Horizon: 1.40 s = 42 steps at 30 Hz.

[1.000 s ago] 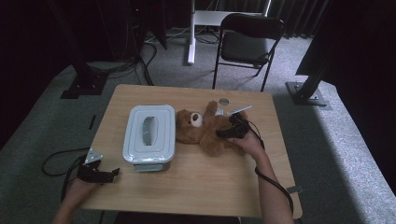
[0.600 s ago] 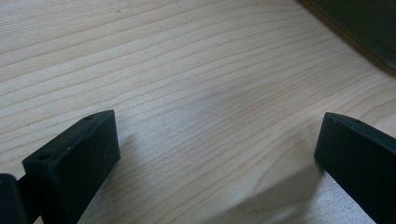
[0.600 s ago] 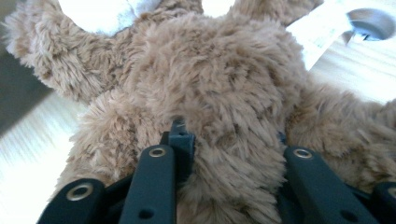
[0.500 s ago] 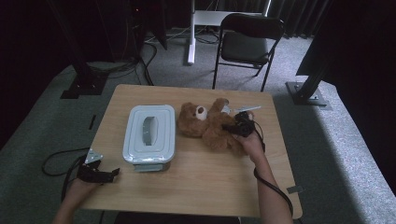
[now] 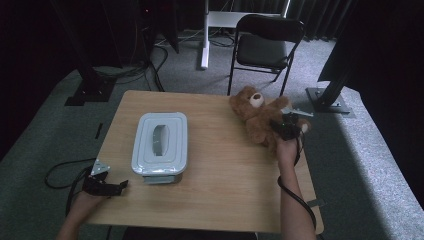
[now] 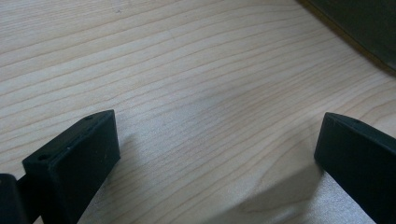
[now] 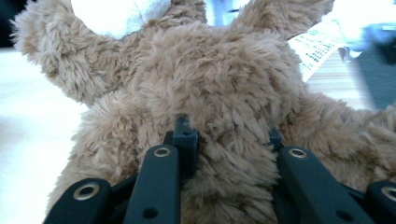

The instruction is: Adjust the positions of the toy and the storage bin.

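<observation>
A brown teddy bear (image 5: 256,116) hangs lifted near the table's far right edge, its head toward the back. My right gripper (image 5: 281,128) is shut on the bear's body; in the right gripper view the black jaws sink into the fur (image 7: 229,107) on both sides. Within the last second the jaws closed in on the bear. A pale blue lidded container (image 5: 160,141) sits left of centre on the wooden table (image 5: 220,175). My left gripper (image 5: 107,186) rests at the table's near left corner, jaws open with bare wood (image 6: 210,116) between them.
A black folding chair (image 5: 267,47) stands behind the table, and dark stand bases sit on the grey carpet at left and right. A cable trails off the table's left side. Bare wood lies between the container and the bear.
The right gripper closed on the bear, then carried it up and toward the table's far right, away from the container. The left gripper has not moved.
</observation>
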Motion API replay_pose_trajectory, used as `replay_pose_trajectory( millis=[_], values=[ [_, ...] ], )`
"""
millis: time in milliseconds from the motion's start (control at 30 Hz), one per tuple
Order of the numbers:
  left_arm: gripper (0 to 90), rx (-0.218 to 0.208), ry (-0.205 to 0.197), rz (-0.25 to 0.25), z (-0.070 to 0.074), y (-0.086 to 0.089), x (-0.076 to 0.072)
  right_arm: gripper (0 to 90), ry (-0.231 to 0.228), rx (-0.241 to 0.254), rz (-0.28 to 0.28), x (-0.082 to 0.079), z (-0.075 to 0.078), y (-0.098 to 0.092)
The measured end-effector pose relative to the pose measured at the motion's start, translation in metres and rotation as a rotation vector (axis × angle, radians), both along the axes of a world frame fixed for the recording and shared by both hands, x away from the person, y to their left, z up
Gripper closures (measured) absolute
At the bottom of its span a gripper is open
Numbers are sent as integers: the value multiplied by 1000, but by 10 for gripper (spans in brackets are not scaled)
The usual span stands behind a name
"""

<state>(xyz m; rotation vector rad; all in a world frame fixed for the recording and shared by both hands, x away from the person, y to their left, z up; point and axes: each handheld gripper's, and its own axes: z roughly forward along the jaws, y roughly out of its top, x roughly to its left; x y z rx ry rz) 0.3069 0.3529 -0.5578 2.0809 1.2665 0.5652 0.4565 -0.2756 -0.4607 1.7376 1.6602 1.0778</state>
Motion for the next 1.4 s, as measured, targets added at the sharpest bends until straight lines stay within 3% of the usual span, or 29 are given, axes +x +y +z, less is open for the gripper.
replay_pose_trajectory(
  millis=[67,133,167,200,233,333,400,567,700,833,967,1000,1200,1267,1367,1400],
  values=[
    [5,0,0,0,0,0,0,672,13,1,-79,1,-2,-5],
    [5,0,0,0,0,0,0,626,65,-21,-102,5,-11,-6],
    [5,0,0,0,0,0,0,590,100,-25,-91,8,-18,-6],
    [5,0,0,0,0,0,0,590,100,-25,-91,8,-18,-6],
    [5,0,0,0,0,0,0,481,96,-37,-39,9,-26,-4],
    [5,0,0,0,0,0,0,368,85,-52,-44,5,-20,-5],
    [5,0,0,0,0,0,0,354,89,-60,-42,3,-18,-5],
    [5,-1,-1,2,0,0,0,296,53,-59,-32,-26,-12,-17],
    [5,0,-1,2,0,0,0,277,118,-92,-13,-43,-28,-23],
    [5,0,-1,2,0,0,0,322,170,-78,19,-55,-46,-27],
    [5,-1,-1,2,0,0,0,539,184,-114,72,-64,-55,-17],
    [5,0,-1,2,0,0,0,569,187,-93,86,-65,-56,-14],
    [5,-1,-1,3,0,0,0,599,184,-34,143,-68,-52,-2],
    [5,0,0,3,0,0,0,599,181,22,206,-65,-47,11],
    [5,0,0,2,0,0,0,598,180,26,232,-61,-46,22],
    [5,0,0,3,0,0,0,596,178,60,264,-55,-47,35]
  ],
)
